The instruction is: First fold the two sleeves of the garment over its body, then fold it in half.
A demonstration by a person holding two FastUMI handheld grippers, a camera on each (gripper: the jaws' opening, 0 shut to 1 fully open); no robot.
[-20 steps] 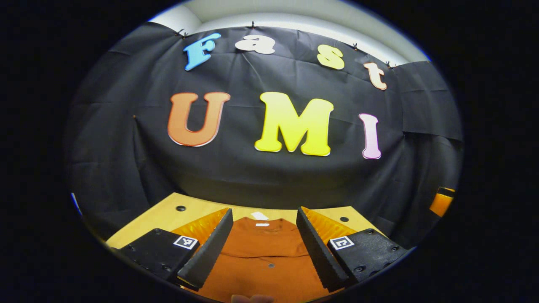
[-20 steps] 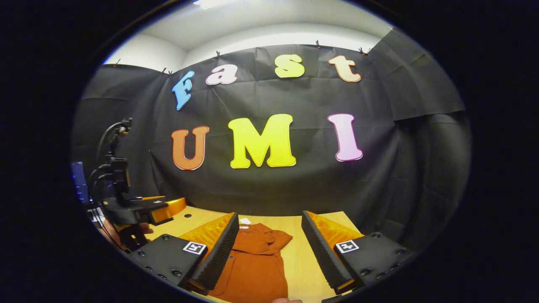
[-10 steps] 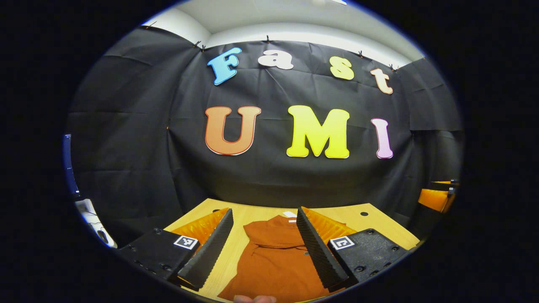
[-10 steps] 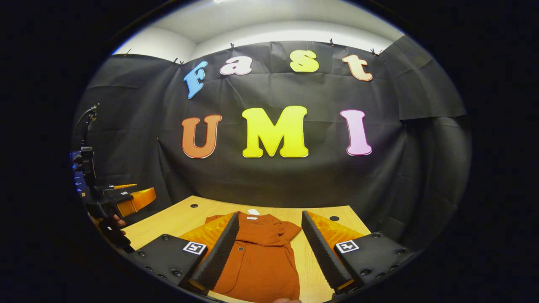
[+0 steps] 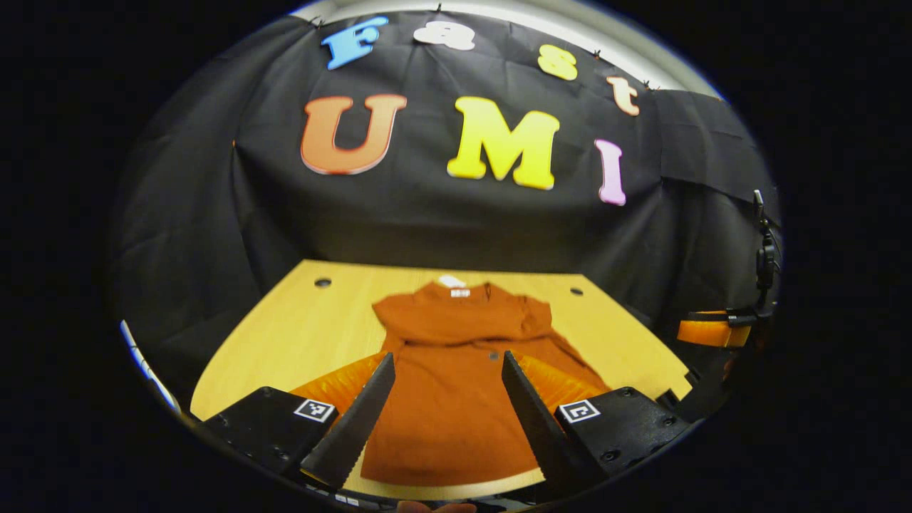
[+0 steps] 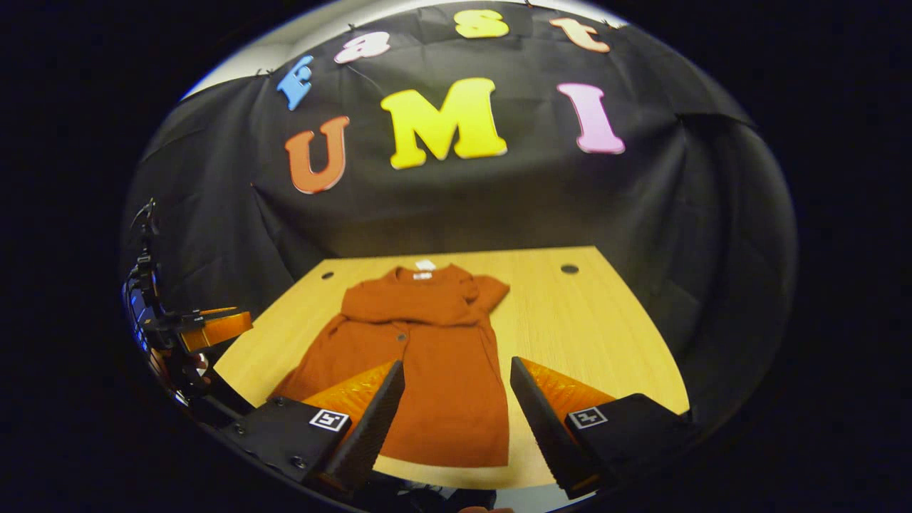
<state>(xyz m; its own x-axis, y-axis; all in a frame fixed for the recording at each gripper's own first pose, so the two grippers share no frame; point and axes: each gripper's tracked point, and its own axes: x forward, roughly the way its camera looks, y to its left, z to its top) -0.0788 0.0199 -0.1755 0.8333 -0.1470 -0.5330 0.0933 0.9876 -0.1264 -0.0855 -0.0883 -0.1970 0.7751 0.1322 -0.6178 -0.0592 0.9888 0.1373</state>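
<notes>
Across the table (image 5: pixel 285 335) I see the shirt (image 5: pixel 456 385) flat, sleeves folded in; left gripper (image 5: pixel 447 417) and right gripper (image 6: pixel 456 420) hover released; table holes at 11 and 1 o'clock.

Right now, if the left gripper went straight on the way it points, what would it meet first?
Most likely the garment: it lies flat on the table straight ahead of the left gripper, between its open jaws. Depth is hard to judge in this fisheye view, so where on the cloth it would land is uncertain.
</notes>
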